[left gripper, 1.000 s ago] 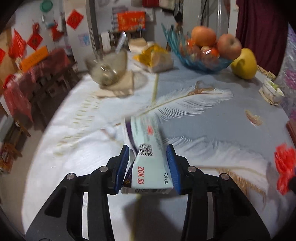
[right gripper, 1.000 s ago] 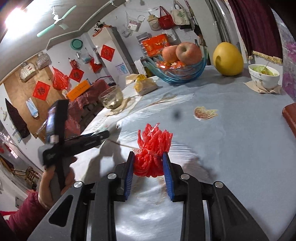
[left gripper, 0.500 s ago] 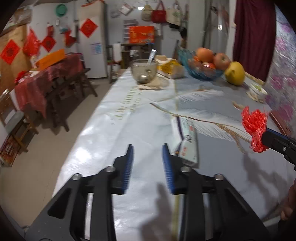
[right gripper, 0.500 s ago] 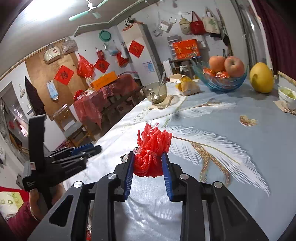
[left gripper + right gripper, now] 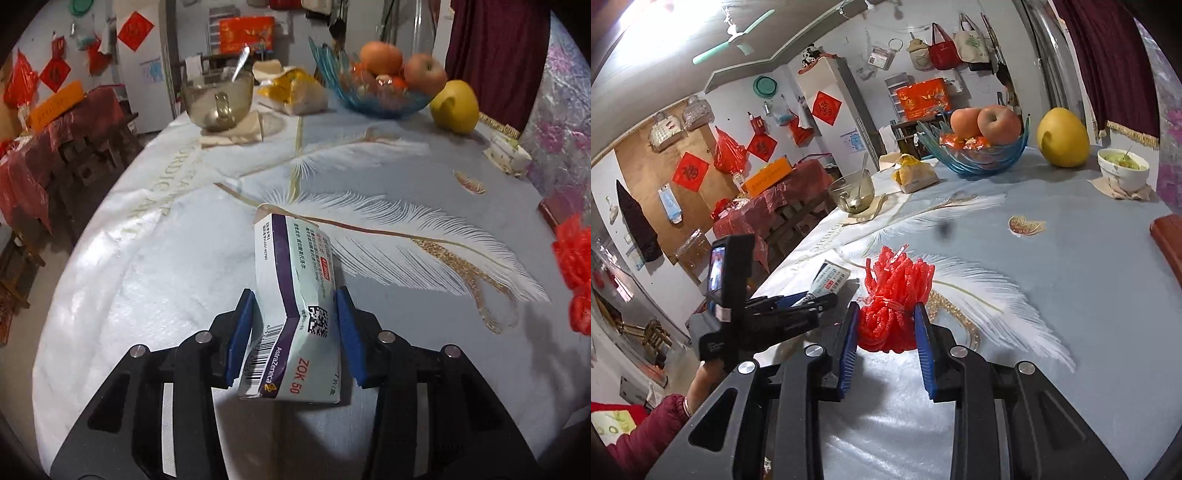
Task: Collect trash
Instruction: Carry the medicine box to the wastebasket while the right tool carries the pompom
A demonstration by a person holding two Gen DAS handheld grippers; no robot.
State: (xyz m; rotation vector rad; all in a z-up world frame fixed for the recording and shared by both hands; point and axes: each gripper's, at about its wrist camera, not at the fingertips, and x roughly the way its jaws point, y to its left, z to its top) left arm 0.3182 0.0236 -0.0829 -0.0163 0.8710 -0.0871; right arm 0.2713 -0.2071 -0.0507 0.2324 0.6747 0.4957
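Observation:
A crumpled white and purple medicine box (image 5: 295, 306) lies on the table with its near end between the fingers of my left gripper (image 5: 295, 325); the blue pads sit against its two sides. It also shows in the right wrist view (image 5: 827, 282), held in the left gripper (image 5: 809, 301). My right gripper (image 5: 886, 332) is shut on a red plastic mesh bundle (image 5: 895, 299) and holds it just above the table. The bundle shows at the right edge of the left wrist view (image 5: 574, 258).
At the far end stand a glass bowl with a spoon (image 5: 218, 99), a yellow-and-white bag (image 5: 295, 92), a blue fruit bowl (image 5: 380, 85), a yellow pomelo (image 5: 454, 107) and a small white bowl (image 5: 1123, 168). A red-brown object (image 5: 1169, 247) lies at the right edge. The table's left edge (image 5: 92, 221) drops to the floor.
Half a second ago my left gripper was pulled back, open and empty, with the box lying ahead on the table. Now it is around the box's near end. The right gripper still holds the red mesh.

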